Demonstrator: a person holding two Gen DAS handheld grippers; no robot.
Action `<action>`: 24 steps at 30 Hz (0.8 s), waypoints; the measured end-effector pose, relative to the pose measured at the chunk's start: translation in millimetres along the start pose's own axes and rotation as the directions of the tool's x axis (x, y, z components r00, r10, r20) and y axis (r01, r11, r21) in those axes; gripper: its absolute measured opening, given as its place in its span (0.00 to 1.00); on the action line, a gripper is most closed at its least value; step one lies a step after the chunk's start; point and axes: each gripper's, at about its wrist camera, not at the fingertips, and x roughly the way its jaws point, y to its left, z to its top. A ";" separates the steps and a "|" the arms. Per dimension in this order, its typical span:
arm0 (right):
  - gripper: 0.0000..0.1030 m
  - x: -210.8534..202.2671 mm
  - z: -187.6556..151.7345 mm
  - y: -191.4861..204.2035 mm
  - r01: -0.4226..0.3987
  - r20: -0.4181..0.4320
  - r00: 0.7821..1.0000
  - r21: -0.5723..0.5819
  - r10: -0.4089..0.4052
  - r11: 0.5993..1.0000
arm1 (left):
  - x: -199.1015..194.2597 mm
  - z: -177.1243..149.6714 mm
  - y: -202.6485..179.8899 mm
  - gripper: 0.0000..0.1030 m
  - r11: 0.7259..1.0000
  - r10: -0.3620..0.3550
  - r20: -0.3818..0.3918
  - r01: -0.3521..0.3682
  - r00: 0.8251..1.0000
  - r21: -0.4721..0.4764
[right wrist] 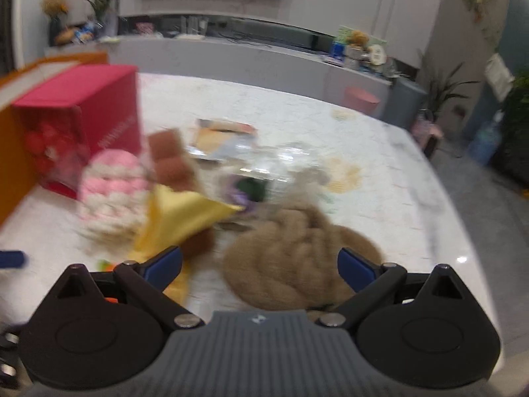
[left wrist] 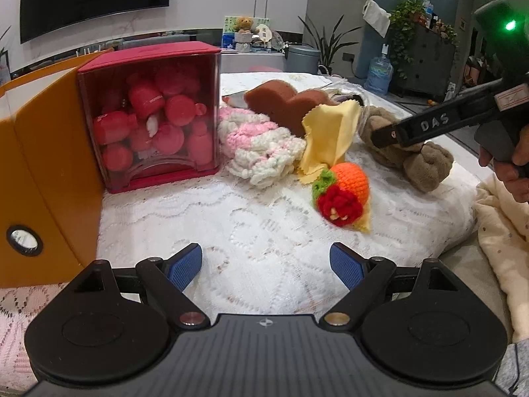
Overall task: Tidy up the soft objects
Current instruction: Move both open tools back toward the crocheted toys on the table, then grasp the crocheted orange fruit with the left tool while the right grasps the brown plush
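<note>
Both hand-held grippers gape apart: the left hand-held gripper (left wrist: 266,266) low over the lace tabletop (left wrist: 231,218), the right hand-held gripper (right wrist: 259,269) over the brown teddy (right wrist: 297,264).

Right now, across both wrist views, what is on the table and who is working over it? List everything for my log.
red box: one, clear front, full of red round items, left side of table
orange panel: one, upright, left of the red box
knitted piece: one, pink and white, beside the box
sponge: one, brown, behind the knitted piece
cloth: one, yellow, centre
crochet toy: one, orange, red and green, front
plush toy: one, brown, right
lace tablecloth: one, white
left hand-held gripper: open, empty
right hand-held gripper: open, over the plush toy
hand: one, holding the right hand-held gripper
</note>
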 end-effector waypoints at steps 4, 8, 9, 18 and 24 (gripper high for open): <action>0.87 6.8 -1.5 -18.9 0.073 -0.061 0.996 0.043 -0.071 0.996 | -0.3 8.2 -10.4 0.99 0.999 -0.023 0.012 0.023 1.000 0.034; 0.53 19.1 -6.0 -35.0 0.074 -0.149 0.987 0.102 -0.058 0.992 | -0.2 17.1 -25.2 0.99 0.995 -0.047 0.042 0.043 0.998 0.091; 0.50 18.6 -6.7 -37.8 0.067 -0.147 0.988 0.116 -0.050 0.991 | 1.5 18.8 -28.7 0.99 0.994 -0.053 0.044 0.048 0.998 0.102; 0.42 4.3 -2.1 -46.3 0.046 -0.153 0.988 0.166 -0.021 0.985 | 47.3 30.9 -48.6 0.86 0.982 -0.124 0.025 0.119 0.992 0.148; 0.41 3.5 0.5 -54.8 0.041 -0.153 0.988 0.218 -0.008 0.975 | 66.3 40.5 -45.2 0.55 0.986 -0.147 0.012 0.145 0.989 0.085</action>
